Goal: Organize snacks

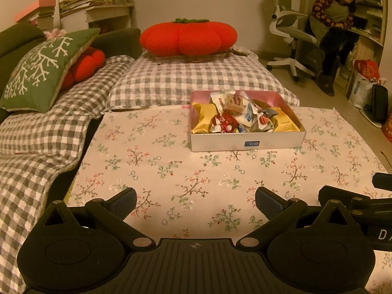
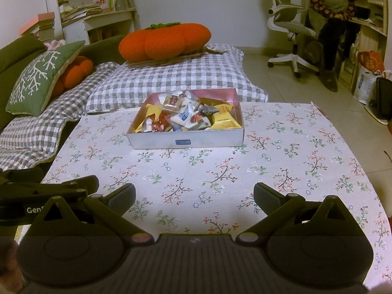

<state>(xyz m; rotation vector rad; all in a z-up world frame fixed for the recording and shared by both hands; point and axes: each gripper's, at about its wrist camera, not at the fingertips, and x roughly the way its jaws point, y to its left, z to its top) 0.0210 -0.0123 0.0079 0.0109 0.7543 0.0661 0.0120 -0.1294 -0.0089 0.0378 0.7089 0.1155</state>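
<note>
While heaped with snacks point(image 1: 235, 115), the box point(image 1: 247, 143) long side across, both tools point(image 1: 196, 202) point(image 2: 194, 197) spread apart, empty.

The left gripper point(image 1: 195, 202) and right gripper point(image 2: 194, 197) are held side by side, jaws spread wide, nothing gripped.

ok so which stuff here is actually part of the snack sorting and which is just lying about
For the job:
- box
- snack packets piled in it
- left claw, open
- right claw, open

Just lying about:
- floral cloth
- pumpkin cushion
- green pillow
- office chair
</note>
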